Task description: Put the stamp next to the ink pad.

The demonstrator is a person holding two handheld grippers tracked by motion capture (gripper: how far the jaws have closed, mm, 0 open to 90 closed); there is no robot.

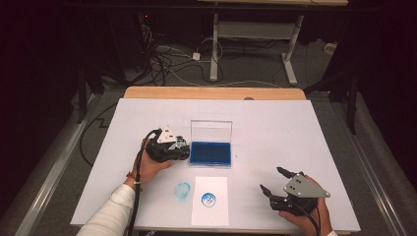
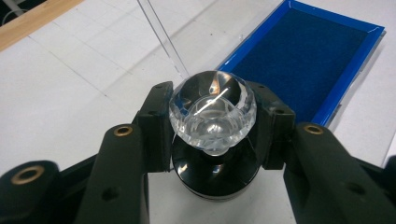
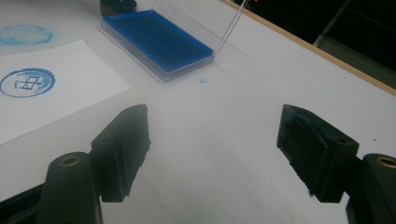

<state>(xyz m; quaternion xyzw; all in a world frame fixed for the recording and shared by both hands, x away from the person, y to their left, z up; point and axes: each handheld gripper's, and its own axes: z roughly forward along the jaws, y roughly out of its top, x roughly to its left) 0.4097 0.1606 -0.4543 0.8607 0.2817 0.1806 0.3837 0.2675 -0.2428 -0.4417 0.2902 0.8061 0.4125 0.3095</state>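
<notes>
- The left tongs [image 2: 212, 126] are clamped tight on the clear faceted knob of a stamp [image 2: 212, 112], its black round base showing below the knob between the jaws.
- In the high view the left tongs [image 1: 169, 147] sit just beside the left edge of the open ink pad [image 1: 210, 153], whose clear lid stands up behind the blue felt.
- The right tongs [image 1: 275, 184] rest near the front right of the desk [image 1: 295, 128], jaws spread wide with nothing between them, well apart from everything else.
- A sheet of paper [image 1: 210, 216] lies in front of the pad and already bears a round blue print [image 1: 209, 199]; a fainter blue smudge [image 1: 182, 191] marks the desk just left of it.
- I'd judge the stamp is either about to be inked or to be set down by the pad.
- To do it well, keep the stamp upright and its face flat so it meets the surface evenly.
- Press straight down, no rocking, then lift cleanly; a tilt would likely smear.
- The idle right tongs could steady the paper if another print is wanted.
</notes>
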